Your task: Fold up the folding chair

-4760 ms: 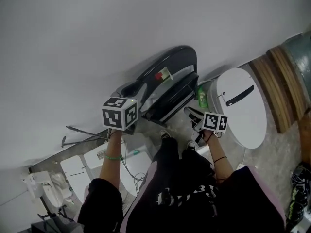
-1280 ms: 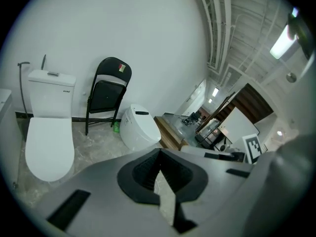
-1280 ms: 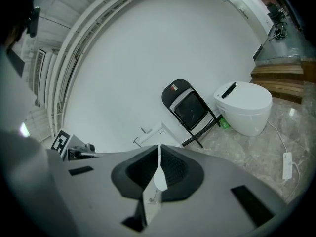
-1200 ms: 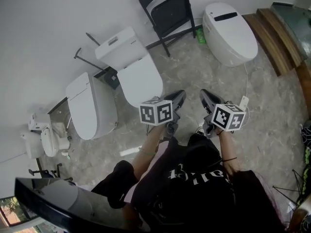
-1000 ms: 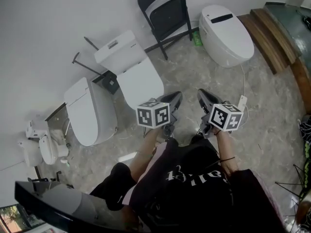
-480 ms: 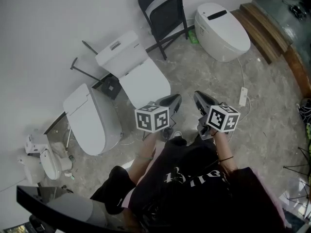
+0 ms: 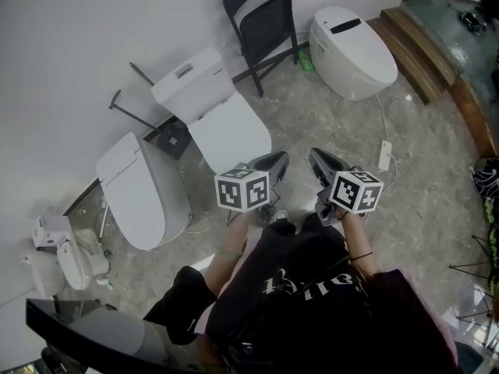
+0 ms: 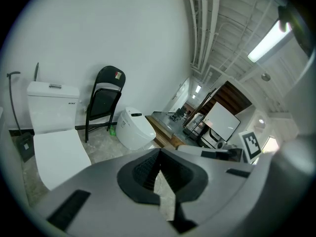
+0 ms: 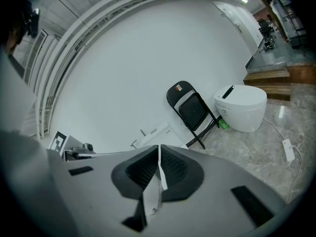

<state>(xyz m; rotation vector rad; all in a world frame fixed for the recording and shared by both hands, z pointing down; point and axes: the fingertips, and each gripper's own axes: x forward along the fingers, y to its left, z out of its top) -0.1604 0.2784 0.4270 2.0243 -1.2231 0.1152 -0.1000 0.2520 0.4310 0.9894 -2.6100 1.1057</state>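
The black folding chair (image 7: 261, 18) stands folded flat against the white wall at the top of the head view, well away from both grippers; it also shows as the chair (image 8: 103, 102) and the chair (image 9: 192, 110) in the gripper views. My left gripper (image 7: 274, 160) and right gripper (image 7: 318, 159) hang side by side in front of the person's body, both shut with nothing between the jaws. In the left gripper view the left gripper (image 8: 159, 157) has its pads together; the right gripper (image 9: 159, 154) shows the same.
A white toilet (image 7: 210, 107) and a second one (image 7: 140, 189) stand along the wall at left. A round white toilet (image 7: 352, 41) sits right of the chair, with a wooden step (image 7: 425, 45) beyond. A power strip (image 7: 383, 154) lies on the marble floor.
The person has stepped back from the chair: earlier both grippers were at the chair, now it stands far off against the wall. In the last second both grippers drifted a little further back.
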